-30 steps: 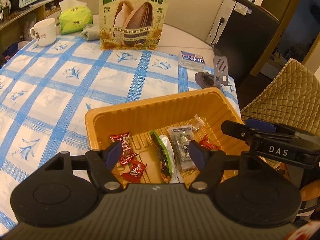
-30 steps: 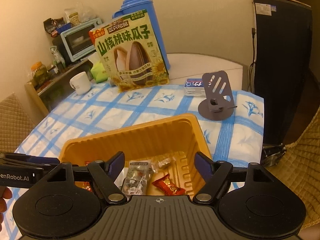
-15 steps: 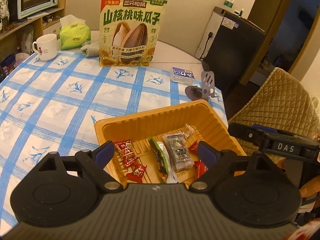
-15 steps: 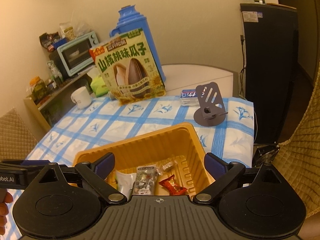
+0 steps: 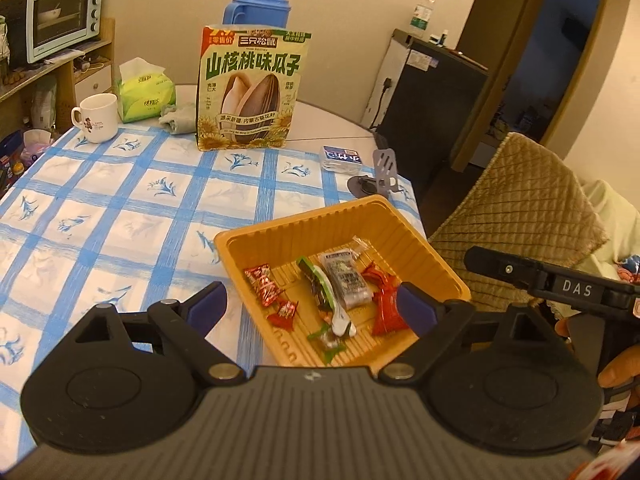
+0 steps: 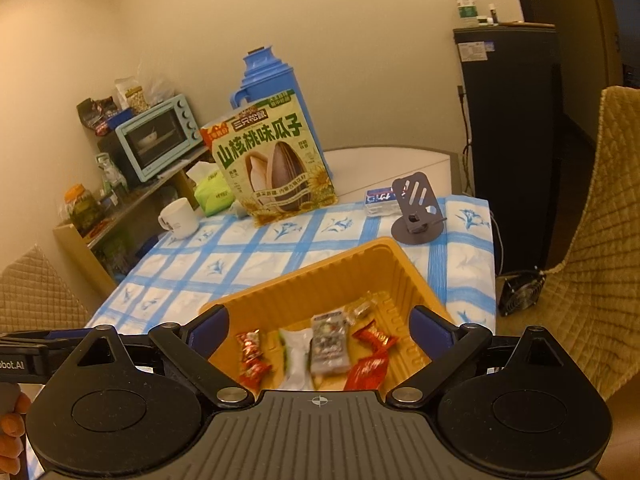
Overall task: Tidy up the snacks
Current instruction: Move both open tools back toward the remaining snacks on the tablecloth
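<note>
As both pull back from tray (image 5: pixel 436 256), left hand-held gripper (image 5: pixel 312 308) wide, right hand-held gripper (image 6: pixel 320 330) wide, empty

The table carries a white cloth with a blue grid and flower print (image 5: pixel 132 204), leaving bare pale tabletop at the far end. Directly on it: an orange ribbed plastic tray (image 5: pixel 384 220) near the front right corner, a grey metal phone stand (image 6: pixel 416 208), a small clear blue-labelled box (image 5: pixel 342 158). Further back stand an upright green sunflower-seed bag (image 5: pixel 250 88), a white ceramic mug (image 5: pixel 98 118), a green tissue pack (image 5: pixel 146 94), a crumpled grey cloth (image 5: pixel 178 120) and a blue plastic thermos jug (image 6: pixel 268 76).
</note>
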The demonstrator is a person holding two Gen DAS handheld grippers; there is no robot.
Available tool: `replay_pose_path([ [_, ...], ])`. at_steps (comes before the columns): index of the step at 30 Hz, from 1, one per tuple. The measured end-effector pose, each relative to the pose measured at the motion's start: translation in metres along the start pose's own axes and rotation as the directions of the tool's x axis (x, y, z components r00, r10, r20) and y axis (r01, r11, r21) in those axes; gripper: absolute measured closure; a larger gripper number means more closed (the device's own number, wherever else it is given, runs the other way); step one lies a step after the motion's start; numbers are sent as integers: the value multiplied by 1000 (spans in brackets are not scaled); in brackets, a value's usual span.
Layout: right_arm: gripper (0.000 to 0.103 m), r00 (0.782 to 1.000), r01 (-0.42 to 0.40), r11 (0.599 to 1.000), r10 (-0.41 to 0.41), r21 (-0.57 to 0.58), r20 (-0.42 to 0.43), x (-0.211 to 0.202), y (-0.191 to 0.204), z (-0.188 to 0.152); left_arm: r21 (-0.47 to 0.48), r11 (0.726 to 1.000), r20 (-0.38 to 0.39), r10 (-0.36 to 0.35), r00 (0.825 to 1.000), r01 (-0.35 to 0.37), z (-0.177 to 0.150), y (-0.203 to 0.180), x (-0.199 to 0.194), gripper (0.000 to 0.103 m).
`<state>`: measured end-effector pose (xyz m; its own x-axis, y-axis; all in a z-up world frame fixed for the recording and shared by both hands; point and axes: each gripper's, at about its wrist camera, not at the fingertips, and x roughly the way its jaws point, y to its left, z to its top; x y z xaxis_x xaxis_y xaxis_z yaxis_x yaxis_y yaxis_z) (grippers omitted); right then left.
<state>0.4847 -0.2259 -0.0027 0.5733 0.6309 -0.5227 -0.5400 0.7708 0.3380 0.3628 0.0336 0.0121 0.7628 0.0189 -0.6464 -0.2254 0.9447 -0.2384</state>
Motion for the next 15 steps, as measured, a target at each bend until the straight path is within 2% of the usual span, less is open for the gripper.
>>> replay_pose_path([
  [9,7,999,37,999,-37,31,18,-54,43,-42,23,1000,25,-1,1000,0,-35,30,-69,12],
  [15,7,999,52,998,-52,28,-3,-81,75,-77,11,1000,34,11,999,-11,-62,57,-111,12],
])
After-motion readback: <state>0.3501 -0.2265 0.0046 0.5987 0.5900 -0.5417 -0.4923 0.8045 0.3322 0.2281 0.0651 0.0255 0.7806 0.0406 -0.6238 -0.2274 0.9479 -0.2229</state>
